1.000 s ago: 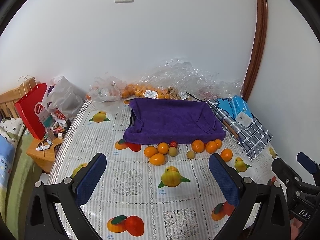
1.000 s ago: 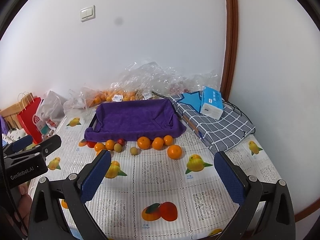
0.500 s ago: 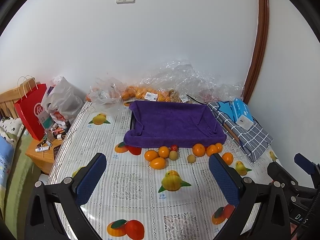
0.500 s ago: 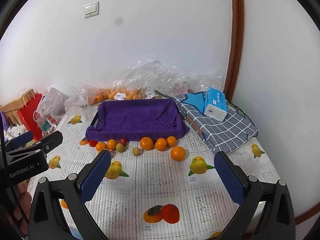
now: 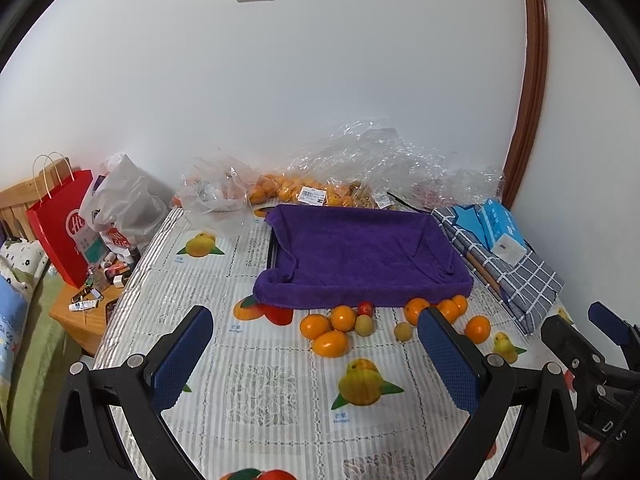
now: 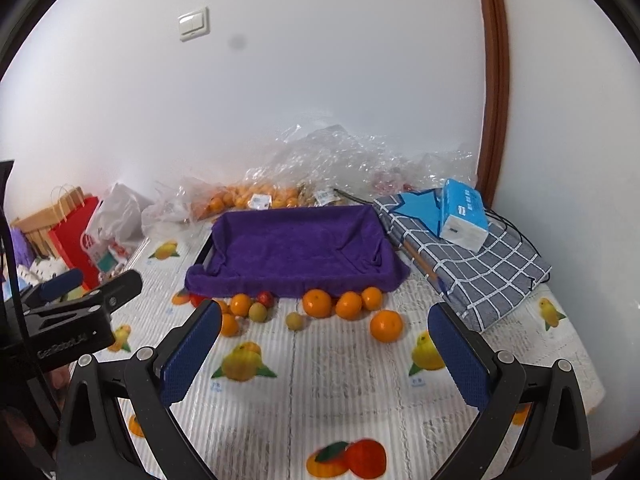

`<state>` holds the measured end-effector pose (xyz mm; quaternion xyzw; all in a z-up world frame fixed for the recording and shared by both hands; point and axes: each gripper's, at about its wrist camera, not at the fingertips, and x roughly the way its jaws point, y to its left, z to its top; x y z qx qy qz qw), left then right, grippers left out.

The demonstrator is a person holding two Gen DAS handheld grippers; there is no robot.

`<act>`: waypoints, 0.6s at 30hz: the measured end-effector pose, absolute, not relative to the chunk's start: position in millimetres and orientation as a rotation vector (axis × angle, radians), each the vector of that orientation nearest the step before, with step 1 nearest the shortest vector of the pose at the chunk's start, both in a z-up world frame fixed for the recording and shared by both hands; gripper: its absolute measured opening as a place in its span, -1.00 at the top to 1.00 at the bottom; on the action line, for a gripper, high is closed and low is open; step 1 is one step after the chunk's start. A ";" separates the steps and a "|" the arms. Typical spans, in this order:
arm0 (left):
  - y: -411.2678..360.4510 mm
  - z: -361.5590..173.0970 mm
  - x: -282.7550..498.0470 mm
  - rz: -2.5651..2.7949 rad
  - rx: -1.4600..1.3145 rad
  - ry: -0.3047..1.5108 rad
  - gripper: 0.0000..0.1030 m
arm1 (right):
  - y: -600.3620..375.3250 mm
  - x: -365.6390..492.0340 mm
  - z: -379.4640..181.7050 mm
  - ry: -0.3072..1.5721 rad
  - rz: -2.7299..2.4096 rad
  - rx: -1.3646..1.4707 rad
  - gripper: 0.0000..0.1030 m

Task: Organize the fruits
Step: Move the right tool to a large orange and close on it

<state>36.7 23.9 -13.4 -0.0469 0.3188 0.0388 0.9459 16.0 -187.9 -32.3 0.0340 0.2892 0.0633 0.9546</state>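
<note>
Jaws on both sides stand wide apart and empty: the left gripper (image 5: 316,356) and the right gripper (image 6: 326,354) hover side by side, level, above the near half of the fruit-print desk cloth (image 6: 340,384), both aimed at the wall. Loose small orange and greenish round fruits (image 6: 318,303) lie in a row against the front edge of the purple towel-lined tray (image 6: 300,248).

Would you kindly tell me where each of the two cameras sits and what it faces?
Left wrist: on the left claw, facing the purple-lined tray; its open fingers and the right claw show.
Right wrist: on the right claw, facing the same tray; its open fingers and the left claw show.
Shared: tray, loose oranges, tissue box.
</note>
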 end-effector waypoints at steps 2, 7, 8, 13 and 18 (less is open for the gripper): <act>24.1 -17.5 41.8 0.066 -0.094 0.651 -0.96 | -188.3 23.5 -38.7 0.594 0.134 0.055 -0.98; 27.8 -31.4 52.1 0.084 -0.066 0.637 -0.95 | -194.9 41.5 -63.5 0.631 0.110 0.026 -0.98; 30.2 -35.9 55.7 0.082 -0.064 0.649 -0.95 | -197.0 45.5 -69.8 0.652 0.112 0.023 -0.98; 45.6 -73.9 73.7 0.079 -0.101 0.743 -0.95 | -214.9 67.2 -109.5 0.746 0.095 0.054 -0.86; 65.7 -115.0 86.7 0.081 -0.155 0.825 -0.85 | -230.2 87.2 -146.9 0.795 0.073 0.075 -0.63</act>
